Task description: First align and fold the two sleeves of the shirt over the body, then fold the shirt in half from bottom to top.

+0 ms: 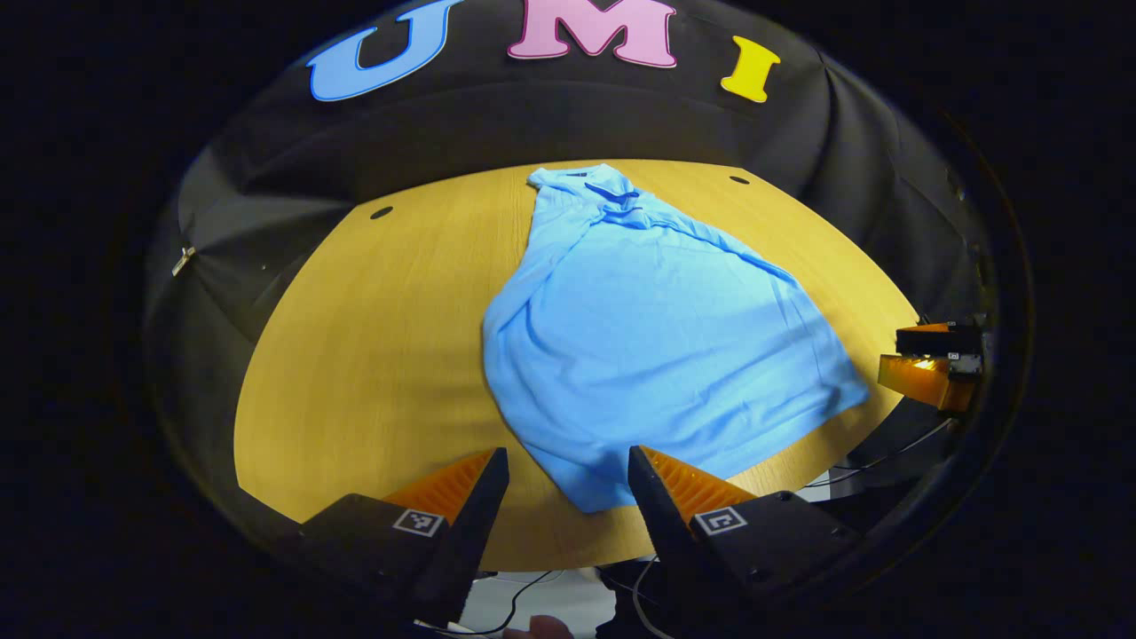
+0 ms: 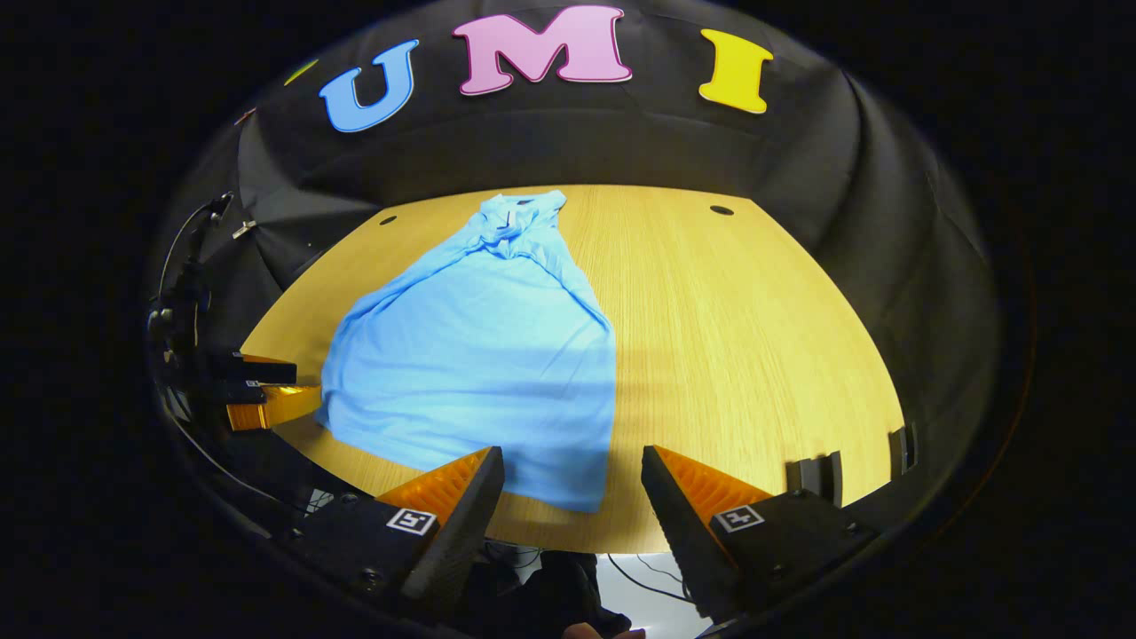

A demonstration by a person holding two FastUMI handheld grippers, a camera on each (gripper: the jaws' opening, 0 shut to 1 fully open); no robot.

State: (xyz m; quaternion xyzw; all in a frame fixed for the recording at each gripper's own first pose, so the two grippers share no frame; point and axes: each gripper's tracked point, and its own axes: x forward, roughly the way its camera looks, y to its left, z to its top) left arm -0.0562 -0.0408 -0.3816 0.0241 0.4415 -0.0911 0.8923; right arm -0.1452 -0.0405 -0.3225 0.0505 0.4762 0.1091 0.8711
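Hovering wide open and empty over the table's (image 1: 355,355) 6 o'clock edge, left gripper (image 1: 568,497) and right gripper (image 2: 568,493) look ready for the bottom-to-top fold, sleeves apparently already folded over the shirt (image 1: 639,346), so each must pinch a hem corner.

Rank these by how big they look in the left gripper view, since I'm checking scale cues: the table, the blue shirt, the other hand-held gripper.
1. Table, largest.
2. Blue shirt, spread on the table.
3. Right hand-held gripper, smallest, at the table's edge; fisheye distortion there may shrink it.
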